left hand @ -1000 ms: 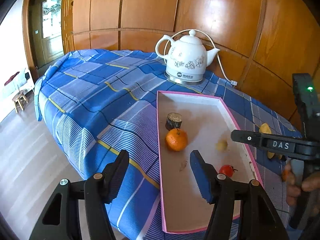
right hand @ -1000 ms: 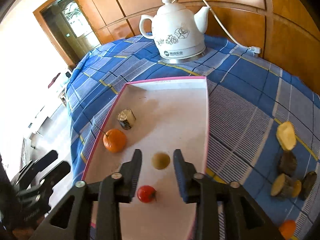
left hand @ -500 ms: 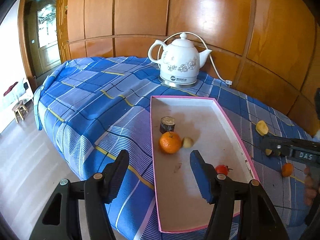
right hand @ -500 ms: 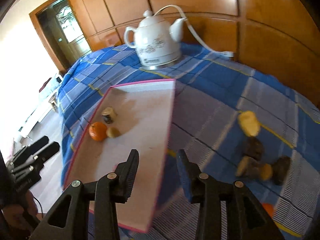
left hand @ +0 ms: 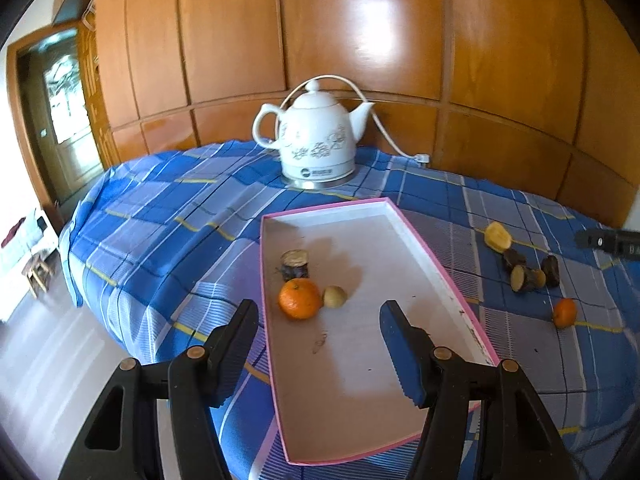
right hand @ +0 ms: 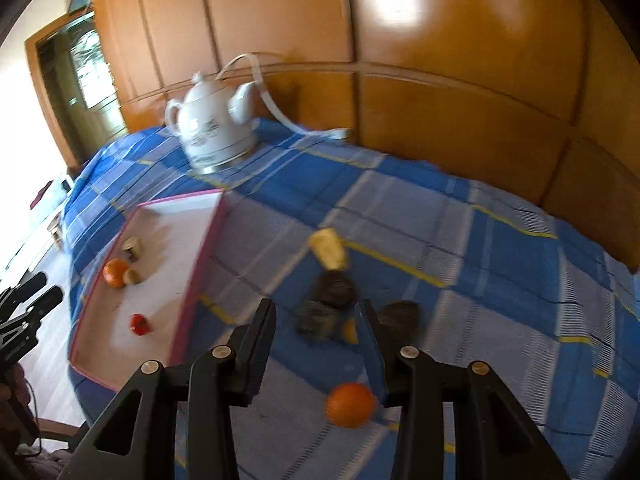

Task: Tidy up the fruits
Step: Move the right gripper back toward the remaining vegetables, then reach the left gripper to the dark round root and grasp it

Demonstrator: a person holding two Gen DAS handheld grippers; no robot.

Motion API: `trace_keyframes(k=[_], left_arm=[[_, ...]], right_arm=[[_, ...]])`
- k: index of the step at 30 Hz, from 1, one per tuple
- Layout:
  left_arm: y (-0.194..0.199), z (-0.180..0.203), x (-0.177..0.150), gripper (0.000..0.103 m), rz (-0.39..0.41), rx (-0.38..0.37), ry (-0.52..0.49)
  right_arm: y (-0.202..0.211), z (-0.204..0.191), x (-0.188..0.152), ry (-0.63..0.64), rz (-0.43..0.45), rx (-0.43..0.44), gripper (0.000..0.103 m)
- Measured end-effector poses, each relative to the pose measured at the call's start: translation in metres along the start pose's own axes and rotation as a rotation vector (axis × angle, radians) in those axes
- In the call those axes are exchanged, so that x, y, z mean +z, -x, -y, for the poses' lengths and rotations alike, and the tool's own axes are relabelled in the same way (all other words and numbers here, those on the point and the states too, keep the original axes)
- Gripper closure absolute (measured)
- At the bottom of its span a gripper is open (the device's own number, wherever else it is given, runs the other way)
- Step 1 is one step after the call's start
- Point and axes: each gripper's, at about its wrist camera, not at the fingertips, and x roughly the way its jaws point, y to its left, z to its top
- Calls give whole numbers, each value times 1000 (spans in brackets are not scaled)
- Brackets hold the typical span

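Note:
A pink-rimmed white tray lies on the blue checked cloth. In it are an orange, a small yellowish fruit touching the orange, a brown stump-like piece and a red tomato. My left gripper hangs open and empty over the tray's near half. The right gripper is open and empty above loose pieces on the cloth: a yellow chunk, dark chunks and a second orange below its right finger.
A white kettle with a cord stands at the back of the table, against the wood-panelled wall. The table drops off to the floor on the left, toward a doorway. The right gripper's tip shows at the left wrist view's right edge.
The right gripper swung right, from over the tray to above the loose pieces, its jaws a little wider. The yellowish fruit rolled up against the orange. The left gripper shifted and rolled slightly.

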Motion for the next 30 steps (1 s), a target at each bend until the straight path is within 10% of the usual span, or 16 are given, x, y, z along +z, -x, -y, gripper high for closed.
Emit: trace_keyframes(k=[11, 16, 30], left_arm=[[1, 37, 3, 39, -5, -17, -106], [-4, 58, 5, 39, -19, -47, -150], [-28, 111, 8, 43, -106, -195, -206]], right_arm=[[-14, 98, -15, -250, -34, -167, 62], [-9, 130, -17, -438, -30, -107, 62], [-25, 126, -25, -442, -142, -110, 62]])
